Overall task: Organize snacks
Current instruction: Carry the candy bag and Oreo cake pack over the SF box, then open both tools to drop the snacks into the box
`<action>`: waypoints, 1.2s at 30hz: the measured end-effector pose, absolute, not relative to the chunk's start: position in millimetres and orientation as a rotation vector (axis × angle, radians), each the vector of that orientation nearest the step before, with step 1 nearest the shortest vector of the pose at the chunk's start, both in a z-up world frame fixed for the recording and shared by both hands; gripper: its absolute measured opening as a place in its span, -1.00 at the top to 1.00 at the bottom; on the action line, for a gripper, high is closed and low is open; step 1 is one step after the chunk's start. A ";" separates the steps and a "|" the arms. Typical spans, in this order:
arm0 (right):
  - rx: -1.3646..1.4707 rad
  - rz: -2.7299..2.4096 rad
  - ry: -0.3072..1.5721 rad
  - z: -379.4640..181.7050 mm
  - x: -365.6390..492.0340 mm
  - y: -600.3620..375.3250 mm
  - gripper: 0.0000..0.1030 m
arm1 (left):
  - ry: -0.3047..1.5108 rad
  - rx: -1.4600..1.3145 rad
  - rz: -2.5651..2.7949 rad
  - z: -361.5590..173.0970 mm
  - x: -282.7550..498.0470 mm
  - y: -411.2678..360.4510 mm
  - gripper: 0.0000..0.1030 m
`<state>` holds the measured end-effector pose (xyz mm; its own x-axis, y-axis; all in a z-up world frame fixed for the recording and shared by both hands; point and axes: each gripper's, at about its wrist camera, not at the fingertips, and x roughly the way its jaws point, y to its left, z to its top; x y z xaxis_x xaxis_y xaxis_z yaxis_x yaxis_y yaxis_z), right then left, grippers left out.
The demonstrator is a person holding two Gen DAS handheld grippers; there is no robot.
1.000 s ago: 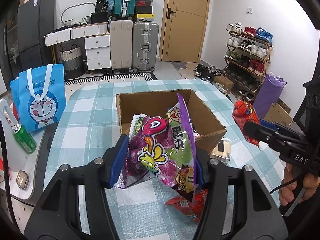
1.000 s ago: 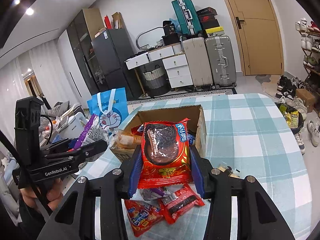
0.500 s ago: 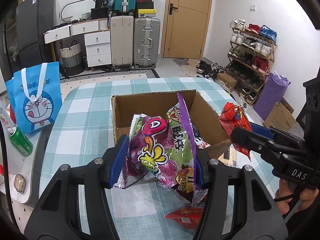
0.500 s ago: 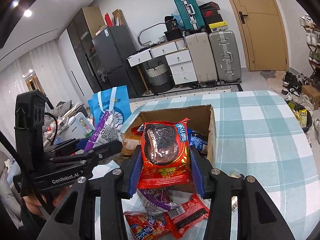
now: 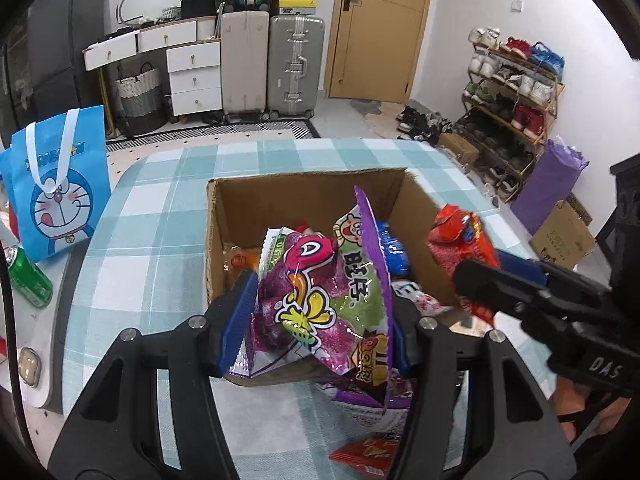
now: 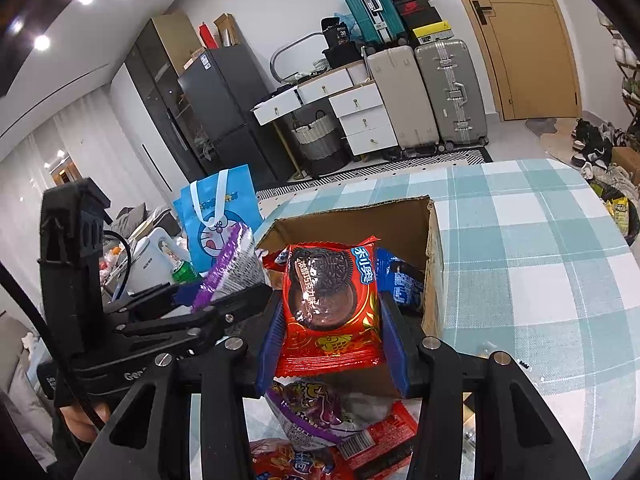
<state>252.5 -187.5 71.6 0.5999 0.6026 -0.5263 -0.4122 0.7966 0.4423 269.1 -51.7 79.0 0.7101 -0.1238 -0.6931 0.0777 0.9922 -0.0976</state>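
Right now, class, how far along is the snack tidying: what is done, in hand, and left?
Done: several packets lie in the cardboard box. In hand: the left gripper clamps a purple candy bag; the right gripper clamps a red cookie packet. Left: loose packets on the checked tablecloth.

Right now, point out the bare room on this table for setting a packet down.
Free: the checked cloth right of the cardboard box, and the strip between the box and the blue cartoon bag. Crowded: the box itself, and the near edge, littered with loose packets under both loaded grippers.
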 end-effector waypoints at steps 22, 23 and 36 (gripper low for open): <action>0.274 0.576 0.785 61.0 283.3 -170.7 0.08 | 0.816 -0.028 -0.084 45.3 298.0 -43.5 -0.08; 0.261 0.579 0.776 62.8 281.6 -169.8 0.02 | 0.810 -0.019 -0.079 46.4 295.7 -44.3 -0.10; 0.267 0.573 0.656 80.4 235.7 -212.7 -0.99 | 0.741 -0.109 -0.101 70.8 234.3 -28.5 -0.98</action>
<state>235.7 -212.7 80.4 0.6459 0.5789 -0.4977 -0.4158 0.8135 0.4067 234.3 -28.5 70.8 0.7337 -0.1302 -0.6669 0.0534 0.9895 -0.1344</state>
